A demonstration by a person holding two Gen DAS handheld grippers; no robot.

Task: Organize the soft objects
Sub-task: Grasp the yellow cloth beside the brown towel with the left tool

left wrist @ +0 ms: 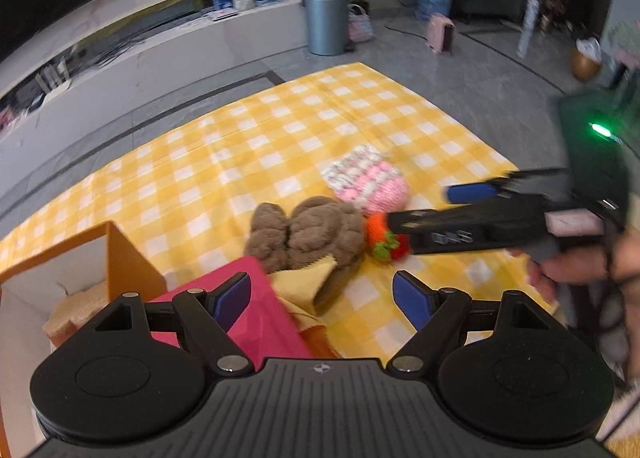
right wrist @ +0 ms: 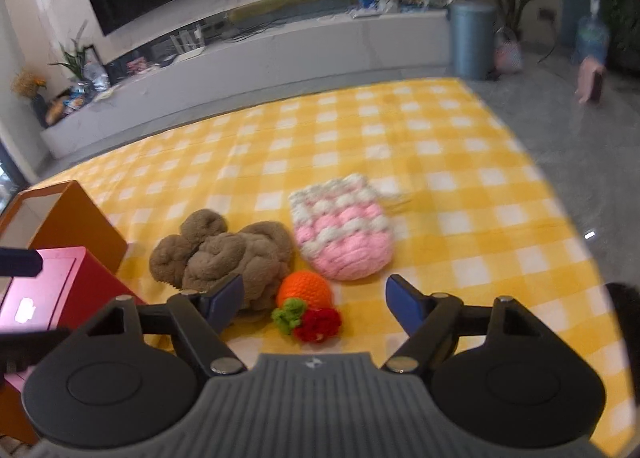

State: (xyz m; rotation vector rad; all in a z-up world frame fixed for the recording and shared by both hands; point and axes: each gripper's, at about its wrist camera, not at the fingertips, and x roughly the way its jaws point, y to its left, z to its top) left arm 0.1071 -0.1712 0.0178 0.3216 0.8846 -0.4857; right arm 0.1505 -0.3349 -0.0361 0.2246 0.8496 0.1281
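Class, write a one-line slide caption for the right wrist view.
Open right hand-held gripper hovers over a crocheted carrot beside a brown plush and pink pouch on a yellow checked cloth.

We hold the left gripper [left wrist: 322,298] tilted downward, its blue pads spread wide with nothing pressed between them. Our right gripper [right wrist: 315,299] also points downward, jaws apart. Our right hand [left wrist: 576,262] grasps its handle at the right edge.

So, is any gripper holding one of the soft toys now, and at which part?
Nothing is held. The right gripper is open around the crocheted orange toy, pads not pressing it. The left gripper is open and empty.
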